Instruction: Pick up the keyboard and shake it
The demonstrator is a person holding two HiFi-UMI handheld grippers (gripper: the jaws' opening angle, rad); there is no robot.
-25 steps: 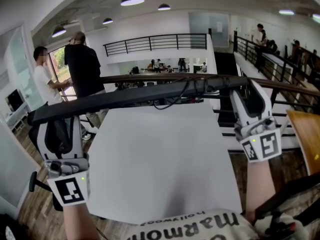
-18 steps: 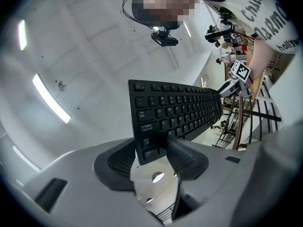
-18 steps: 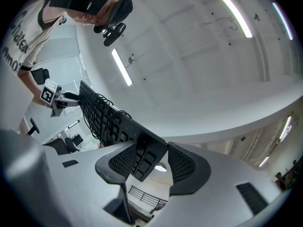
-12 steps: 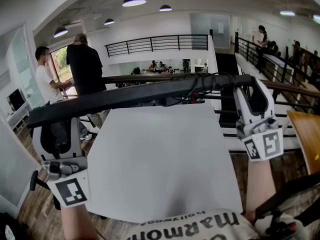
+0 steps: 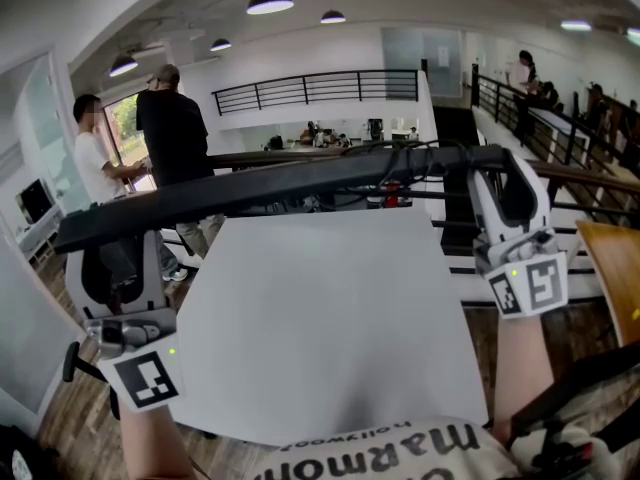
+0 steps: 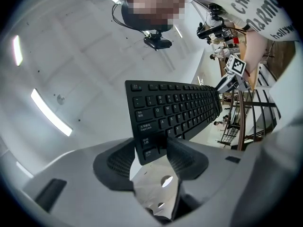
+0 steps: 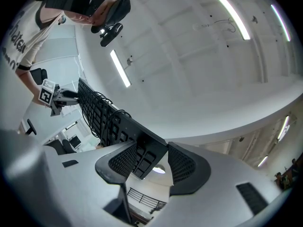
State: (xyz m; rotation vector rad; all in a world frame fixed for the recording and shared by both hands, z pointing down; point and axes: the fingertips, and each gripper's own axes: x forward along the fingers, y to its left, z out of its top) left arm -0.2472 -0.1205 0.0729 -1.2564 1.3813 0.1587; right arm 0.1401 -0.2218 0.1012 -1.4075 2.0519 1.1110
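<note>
Keyboard: black keyboard (image 5: pixel 280 193) held in the air as a long slanted bar across the middle of the head view, above the white table (image 5: pixel 330 358) and clear of it; its left end sits lower in the frame than its right.
Hidden side: the head view shows only its edge and back. The keys show in the left gripper view (image 6: pixel 175 112).
Cable: a black cable (image 5: pixel 400 158) lies looped on the keyboard near its right end. Where it runs to is hard to make out.
Left gripper: left gripper (image 5: pixel 112 253), lower left of the head view, jaws fairly wide and clamped on the keyboard's left end. Its own view (image 6: pixel 149 148) shows the corner keys between the ribbed pads.
Right gripper: right gripper (image 5: pixel 508 183), right of centre, jaws closed on the other end (image 7: pixel 147 157).
Cut off: a wooden surface (image 5: pixel 612 268) runs out of the right edge. A printed shirt (image 5: pixel 400 448) is cropped at the bottom.
Background: two people (image 5: pixel 170 133) stand at upper left, too small for detail.
</note>
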